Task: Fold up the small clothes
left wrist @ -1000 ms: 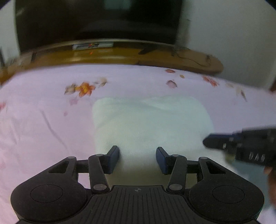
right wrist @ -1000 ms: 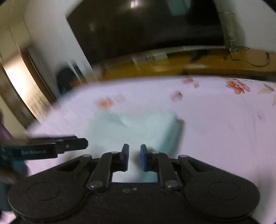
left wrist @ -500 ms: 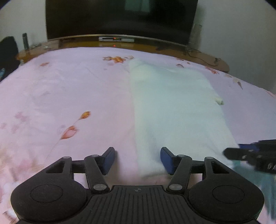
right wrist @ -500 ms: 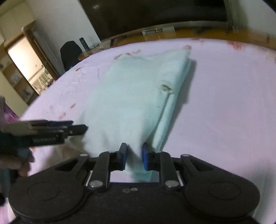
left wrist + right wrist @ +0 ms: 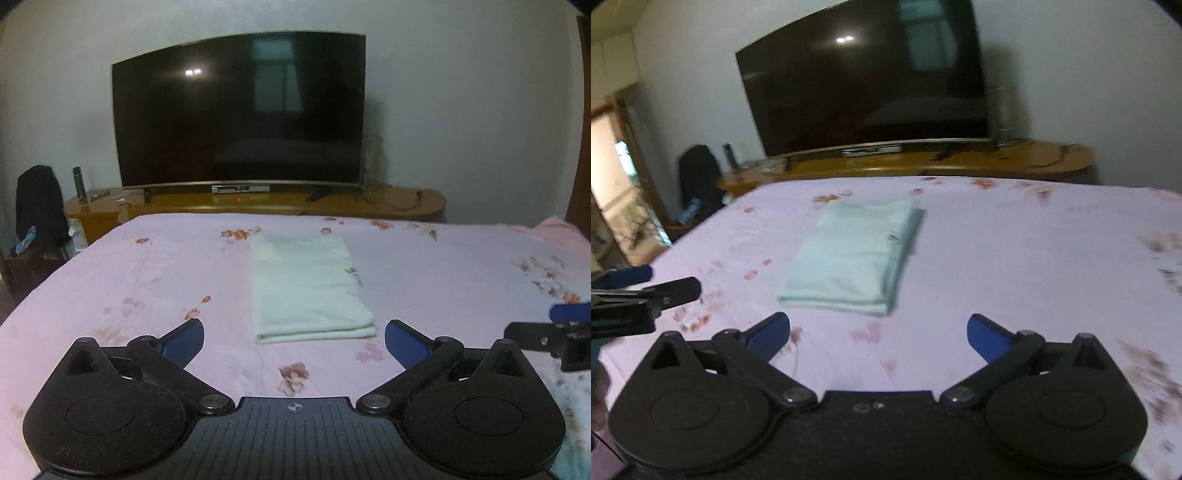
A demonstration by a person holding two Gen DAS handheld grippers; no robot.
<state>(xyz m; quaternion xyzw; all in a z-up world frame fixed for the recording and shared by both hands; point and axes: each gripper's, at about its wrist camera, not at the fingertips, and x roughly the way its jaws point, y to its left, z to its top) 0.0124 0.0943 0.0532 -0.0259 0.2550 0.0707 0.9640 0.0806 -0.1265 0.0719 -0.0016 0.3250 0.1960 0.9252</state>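
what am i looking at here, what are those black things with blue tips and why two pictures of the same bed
There is no robot here. A person holds a two-finger claw in each hand, and a fisheye camera on each claw looks forward along its fingers. So one picture is taken from the left claw and the other from the right claw; the black shapes at the bottom are each claw's own arms, with blue pads at the tips. Each picture also catches the other claw at its edge.

On the pink flowered bedsheet lies a pale folded garment, a neat rectangle with its layered edges showing. Behind the bed stands a dark television on a wooden TV stand.

Nothing is held. Both claws have just been opening, their jaws stand wide apart with nothing between them, and the garment lies clear of both.
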